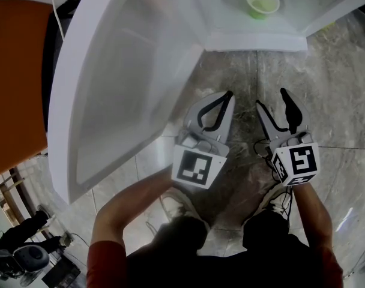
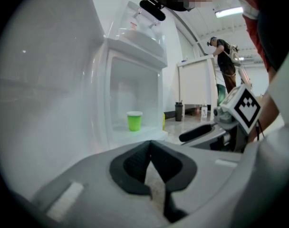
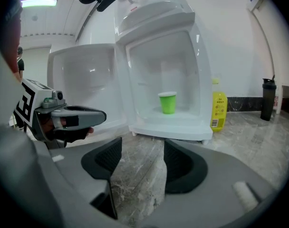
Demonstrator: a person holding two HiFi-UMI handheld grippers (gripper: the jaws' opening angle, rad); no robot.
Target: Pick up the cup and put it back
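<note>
With the fridge (image 3: 149,65) standing open, its door (image 1: 110,83) could be getting clipped by the shut, empty left tongs (image 2: 150,145) right beside it. The cup (image 3: 167,102) could be getting tipped or squashed by the wide-open, empty right tongs (image 3: 142,148). That small green cup is being seen upright inside the fridge, looking thin and light.

The white cabinet (image 3: 158,56) is lit brightly and evenly, and its inner walls are washed almost featureless. Light is cast from a ceiling strip (image 3: 38,3) above and left of the cabinet. A soft sheen is seen on the marble floor (image 3: 139,170) before the cabinet. The cup (image 3: 167,102) inside it is rendered sharp, while the near foreground is blurred. Both gripper views are bent by wide-angle distortion and darkened at the corners.
</note>
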